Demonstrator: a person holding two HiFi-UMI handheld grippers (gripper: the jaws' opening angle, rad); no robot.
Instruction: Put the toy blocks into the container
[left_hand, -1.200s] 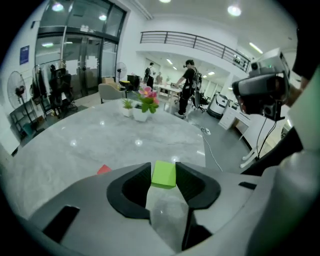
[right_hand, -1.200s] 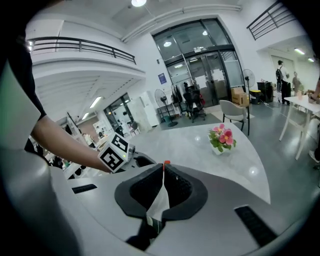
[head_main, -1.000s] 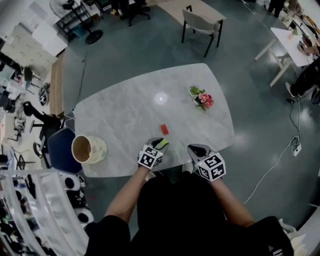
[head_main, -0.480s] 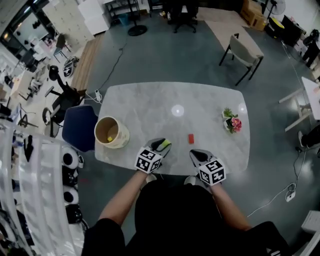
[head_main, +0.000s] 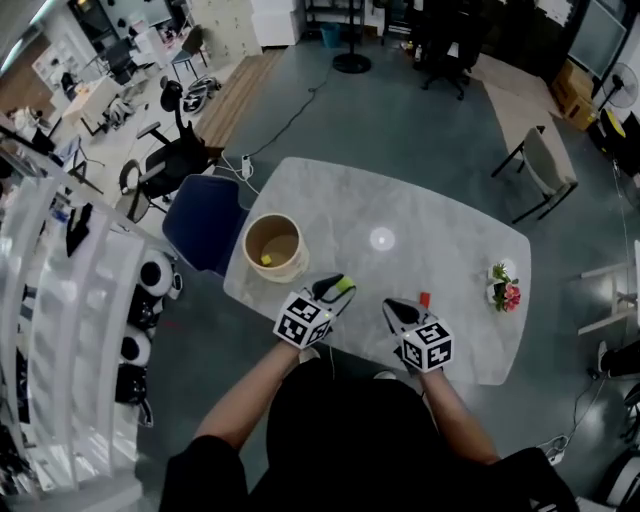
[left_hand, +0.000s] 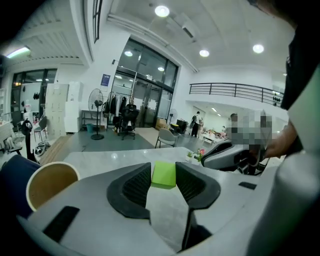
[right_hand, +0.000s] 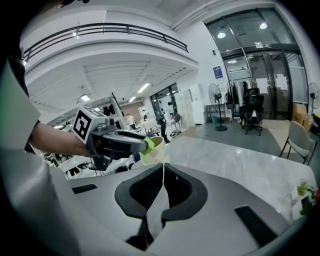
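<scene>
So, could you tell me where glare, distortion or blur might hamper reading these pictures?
Head view: one bright glare spot sits on the marble table, and the wide lens bends the white shelving at left. Left gripper view: the green block is sharp, the corners dark. Right gripper view: the balcony railing curves.

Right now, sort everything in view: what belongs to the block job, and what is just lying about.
Job: green block in the left tongs; red block on the table; tan container, yellow block inside.
Lying about: flower pot; blue chair.
</scene>
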